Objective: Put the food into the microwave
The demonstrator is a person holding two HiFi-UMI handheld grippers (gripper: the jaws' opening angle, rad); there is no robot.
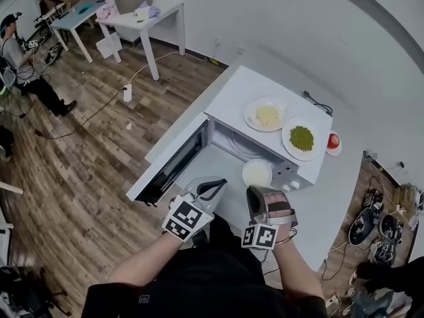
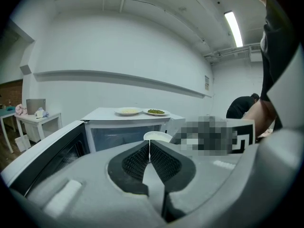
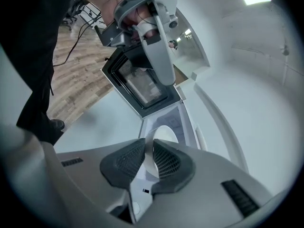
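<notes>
A white microwave (image 1: pixel 265 88) stands with its door (image 1: pixel 169 158) swung open to the left. My right gripper (image 1: pixel 256 191) is shut on the rim of a white bowl (image 1: pixel 257 173) and holds it just in front of the open cavity. In the right gripper view the bowl's thin rim (image 3: pixel 146 161) is pinched between the pads of my right gripper (image 3: pixel 151 148). My left gripper (image 1: pixel 215 185) hovers beside it, over the door. Its jaws (image 2: pixel 149 148) are shut on nothing. On the microwave's top sit a plate of yellow food (image 1: pixel 267 114), a plate of green peas (image 1: pixel 301 138) and a small dish with a red fruit (image 1: pixel 333 141).
The open door (image 3: pixel 140 84) juts out to the left of the cavity. A power cord (image 1: pixel 318 101) lies behind the microwave. A white table (image 1: pixel 142 18) with clutter stands at the back left, a person (image 1: pixel 20 52) at the far left, pots (image 1: pixel 371 220) on the floor at right.
</notes>
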